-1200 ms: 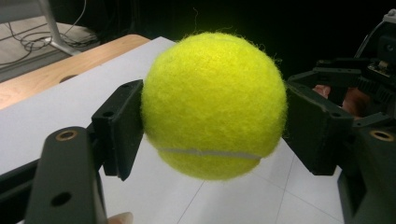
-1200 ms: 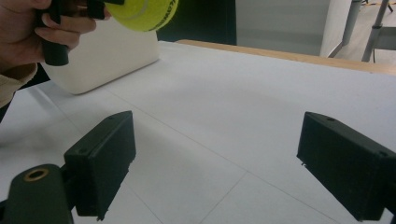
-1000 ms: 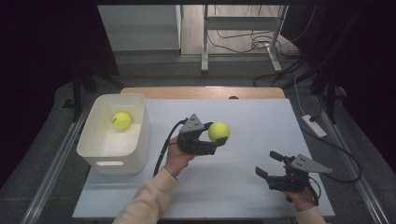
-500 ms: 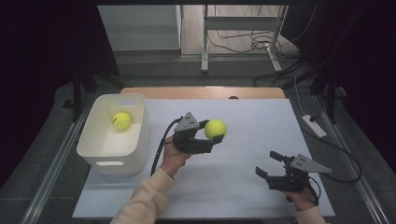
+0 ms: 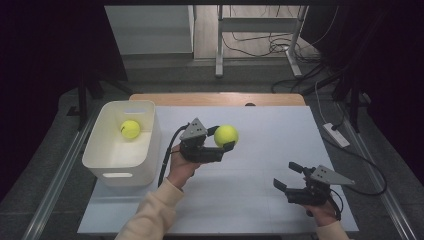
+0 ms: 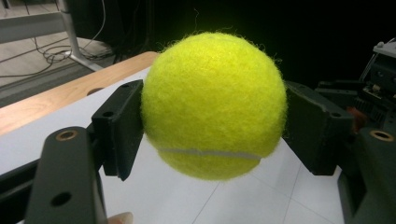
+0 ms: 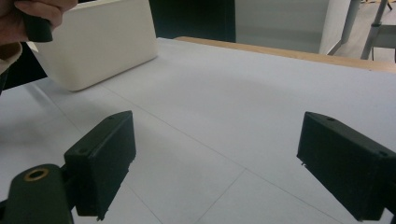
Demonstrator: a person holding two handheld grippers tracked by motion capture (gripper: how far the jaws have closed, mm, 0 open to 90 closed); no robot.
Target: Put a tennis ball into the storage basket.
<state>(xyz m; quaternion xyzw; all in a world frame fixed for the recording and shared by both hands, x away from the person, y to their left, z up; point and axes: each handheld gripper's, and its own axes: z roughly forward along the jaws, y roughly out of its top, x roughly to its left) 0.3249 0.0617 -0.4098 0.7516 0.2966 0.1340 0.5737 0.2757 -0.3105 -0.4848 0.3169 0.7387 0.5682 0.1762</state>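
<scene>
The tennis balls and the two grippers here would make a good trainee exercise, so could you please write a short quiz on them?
1. True or false: the left gripper is shut on a tennis ball.
2. Where does the second ball lie?
A. on the table beside the bin
B. inside the white bin
C. between the right gripper's jaws
3. Fill in: the right gripper is ____, with nothing between its jaws.

Key:
1. True; in the left gripper view both jaws press the ball's sides, clear of the table.
2. B.
3. Open.
</scene>
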